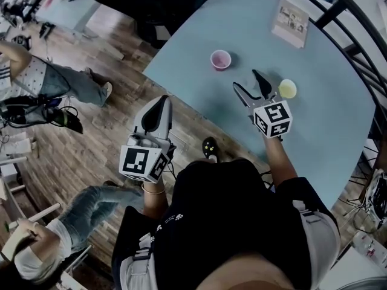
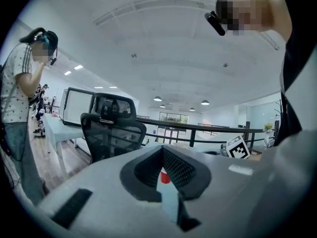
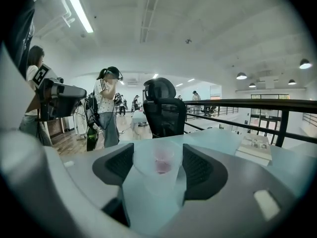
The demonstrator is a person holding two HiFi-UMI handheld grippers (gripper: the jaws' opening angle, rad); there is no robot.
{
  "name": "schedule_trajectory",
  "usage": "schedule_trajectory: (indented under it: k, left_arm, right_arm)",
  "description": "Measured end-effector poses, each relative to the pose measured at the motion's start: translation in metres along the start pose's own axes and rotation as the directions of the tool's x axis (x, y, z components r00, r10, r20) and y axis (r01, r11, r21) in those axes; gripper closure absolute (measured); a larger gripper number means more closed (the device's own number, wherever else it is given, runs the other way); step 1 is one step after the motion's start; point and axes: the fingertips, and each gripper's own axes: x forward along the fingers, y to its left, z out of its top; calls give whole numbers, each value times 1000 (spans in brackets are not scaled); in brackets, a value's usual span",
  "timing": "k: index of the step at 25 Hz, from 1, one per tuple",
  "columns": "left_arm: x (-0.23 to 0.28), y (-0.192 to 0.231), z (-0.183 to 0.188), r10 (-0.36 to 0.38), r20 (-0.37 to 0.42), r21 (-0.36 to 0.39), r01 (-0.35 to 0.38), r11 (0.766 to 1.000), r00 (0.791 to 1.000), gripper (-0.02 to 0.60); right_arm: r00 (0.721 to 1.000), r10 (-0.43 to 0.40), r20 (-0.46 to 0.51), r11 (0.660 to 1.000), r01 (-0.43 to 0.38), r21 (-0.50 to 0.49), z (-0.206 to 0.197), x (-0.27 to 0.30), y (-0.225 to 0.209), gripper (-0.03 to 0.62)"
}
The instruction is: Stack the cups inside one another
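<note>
On the light blue table (image 1: 320, 138) a pink cup (image 1: 221, 59) stands toward the far side, with a yellow cup (image 1: 288, 89) to its right. My right gripper (image 1: 245, 79) hovers over the table between them, just left of the yellow cup. In the right gripper view the right gripper (image 3: 158, 155) is shut on a clear plastic cup (image 3: 154, 182), whose rim spans the pads. The pink cup (image 3: 162, 163) shows through it, farther off. My left gripper (image 1: 162, 103) is off the table's near-left edge, over the wooden floor. Its jaws meet at the tips (image 2: 162, 150), empty.
A booklet (image 1: 290, 22) lies at the table's far edge. A black office chair (image 3: 166, 114) stands beyond the table. A dark railing (image 1: 363, 59) runs along the right. People (image 1: 57, 83) sit on the wooden floor to the left, with cables and gear.
</note>
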Motion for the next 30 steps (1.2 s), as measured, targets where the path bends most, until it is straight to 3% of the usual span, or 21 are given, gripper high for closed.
schedule_trajectory:
  k: [14, 30]
  left_arm:
    - [5, 42, 7, 36, 10, -20, -36, 999, 999, 591]
    - [-1, 71, -3, 67, 2, -40, -67, 997, 998, 591]
  right_arm:
    - [999, 26, 45, 998, -24, -54, 42, 58, 0, 275]
    - [1000, 27, -1, 997, -27, -75, 25, 107, -3, 275]
